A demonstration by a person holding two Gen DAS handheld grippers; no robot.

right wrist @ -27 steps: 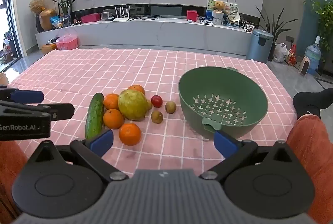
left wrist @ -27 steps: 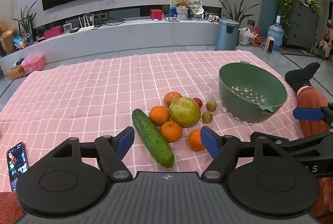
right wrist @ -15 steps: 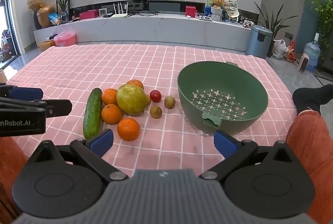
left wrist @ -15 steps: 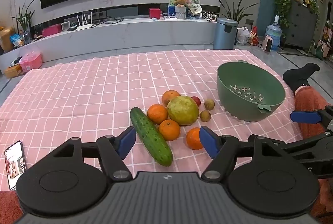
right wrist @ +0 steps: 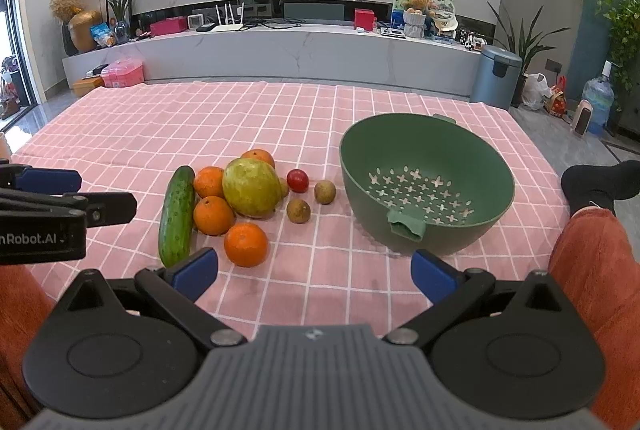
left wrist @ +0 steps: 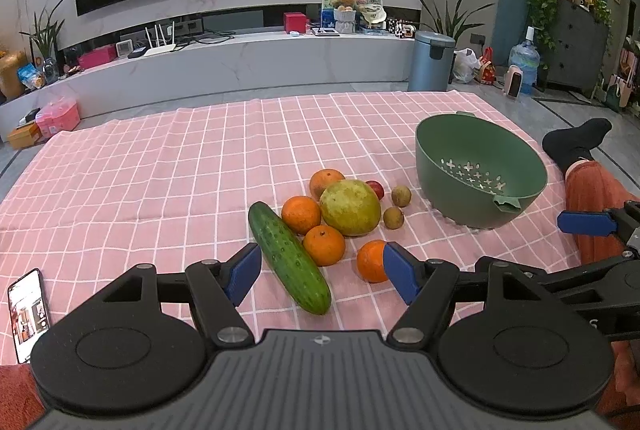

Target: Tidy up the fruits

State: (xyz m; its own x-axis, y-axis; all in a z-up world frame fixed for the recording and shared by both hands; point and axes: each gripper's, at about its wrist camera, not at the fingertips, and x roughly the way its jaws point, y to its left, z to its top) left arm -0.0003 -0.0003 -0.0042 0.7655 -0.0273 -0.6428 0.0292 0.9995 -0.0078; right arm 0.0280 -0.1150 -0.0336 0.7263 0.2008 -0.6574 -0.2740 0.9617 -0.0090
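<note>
Both claws, left gripper (left wrist: 322, 276) and right gripper (right wrist: 314, 270), spread and apparently empty at lower frame; fruits (right wrist: 251, 187) clustered centre, green colander (right wrist: 426, 186) at right unfilled: sorting not begun.

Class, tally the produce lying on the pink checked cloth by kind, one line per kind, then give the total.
Oranges: 4
Cucumber: 1
Large yellow-green fruit: 1
Small red fruit: 1
Small brown fruits: 2
Total: 9
</note>
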